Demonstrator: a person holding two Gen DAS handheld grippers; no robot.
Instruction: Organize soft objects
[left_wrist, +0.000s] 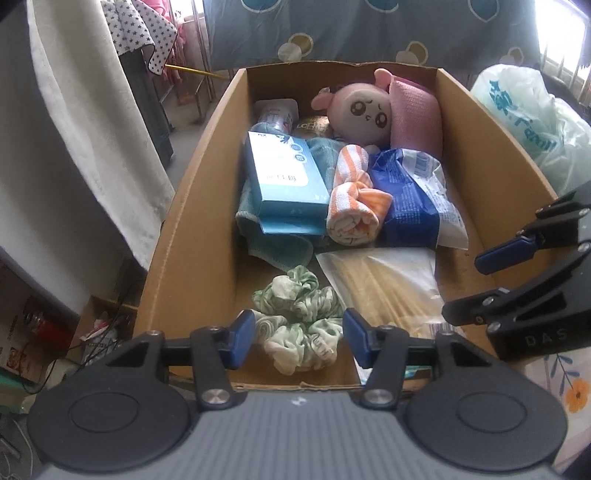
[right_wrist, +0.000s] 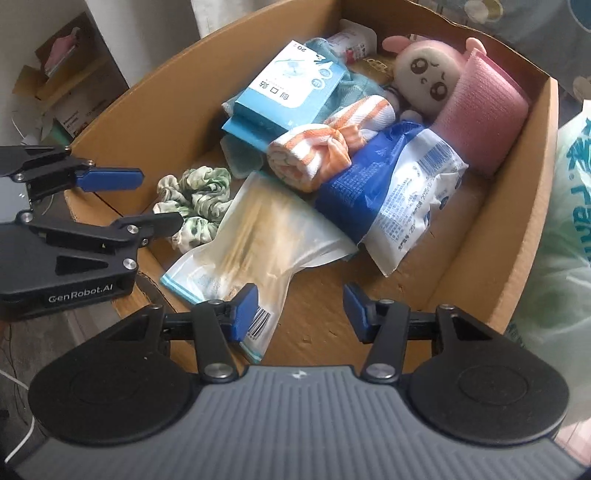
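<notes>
I see a big cardboard box (left_wrist: 192, 206) that fills the middle of both views, and it is full of stuff. My left tongs (left_wrist: 299, 341) are at the bottom middle of the left view, wide open with nothing held, and the green scrunchie (left_wrist: 299, 314) shows in the gap between the two blue tips, on the box floor near the front wall. In the right view that scrunchie (right_wrist: 195, 201) sits at the middle left. My right tongs (right_wrist: 300, 312) are at the bottom middle of the right view, wide open and holding nothing, above a clear bag of yellow sticks (right_wrist: 255, 243); the left blue tip is in front of the bag's barcode end. Higher up, in the middle of the left view, an orange striped towel (left_wrist: 352, 195) is rolled up and tied, lying between a blue box (left_wrist: 284, 177) and a blue and white packet (left_wrist: 410, 195). A teal cloth (left_wrist: 273, 243) lies under the blue box. At the far end of the cardboard box, near the top of the frame, a pink plush doll (left_wrist: 364, 110) leans beside a pink rolled cloth (left_wrist: 415, 114). A pale plastic bag (left_wrist: 532, 118) sits outside the box at the upper right.
</notes>
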